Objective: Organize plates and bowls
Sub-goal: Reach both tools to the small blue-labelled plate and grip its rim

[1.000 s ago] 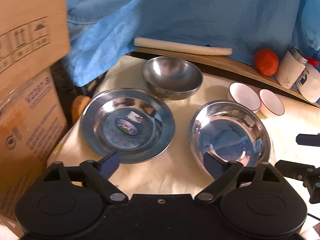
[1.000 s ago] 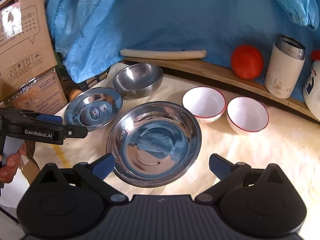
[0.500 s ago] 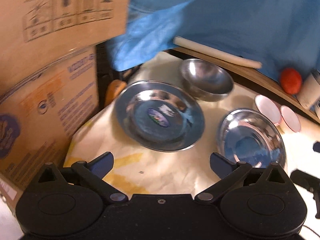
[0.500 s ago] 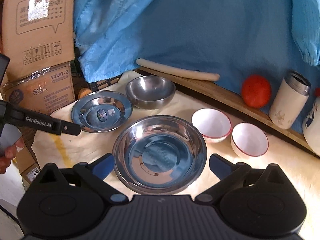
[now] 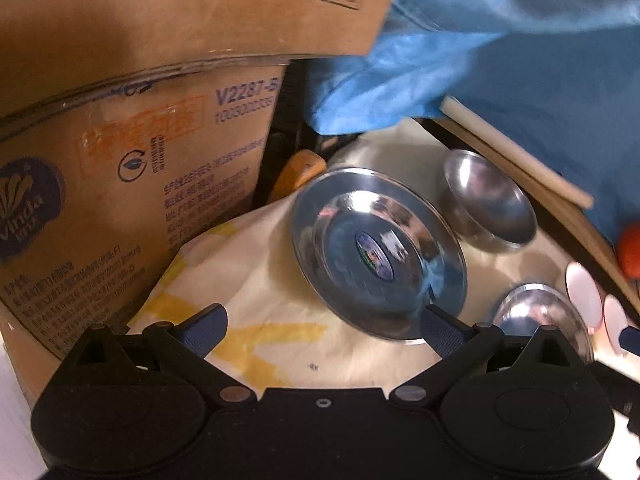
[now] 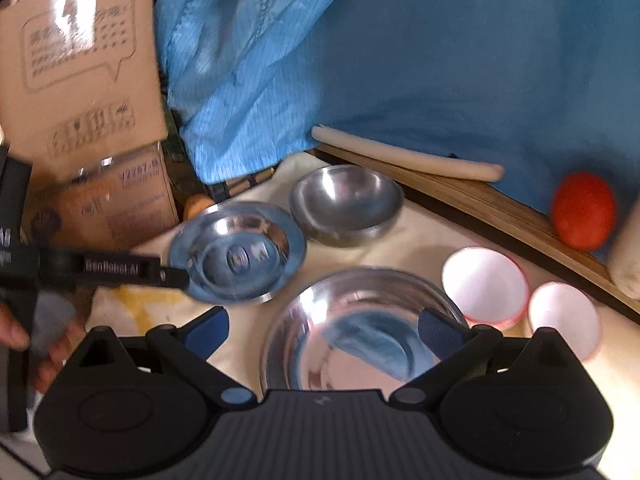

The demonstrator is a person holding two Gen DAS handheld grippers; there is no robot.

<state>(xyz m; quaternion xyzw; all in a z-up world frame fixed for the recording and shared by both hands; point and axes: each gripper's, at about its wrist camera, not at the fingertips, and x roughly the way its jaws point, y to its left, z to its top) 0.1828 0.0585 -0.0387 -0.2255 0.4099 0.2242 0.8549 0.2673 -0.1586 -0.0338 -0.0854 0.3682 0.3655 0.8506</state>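
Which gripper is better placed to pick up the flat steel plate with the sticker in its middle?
Left. The left gripper is open, one finger at the flat steel plate's near rim. The right gripper faces the large steel bowl instead.

I am looking past my left tongs at two stacked cardboard boxes [image 5: 132,184] filling the far left, the lower one printed with a blue logo and orange lettering. A cream cloth [image 5: 256,280] with yellow patches is lying straight ahead of both tongs. A small orange thing [image 5: 300,168] is sitting beyond it, beside the lower box; I cannot tell what it is. Blue fabric [image 6: 400,60] is hanging across the back, ahead and to the right. Under it a pale rolling pin [image 6: 404,156] is resting on a wooden board [image 6: 500,208]. Far right of my right tongs, an orange-red ball-shaped thing [image 6: 582,210] is sitting on that board, beside a cream container [image 6: 628,256] that the frame edge is cutting off.
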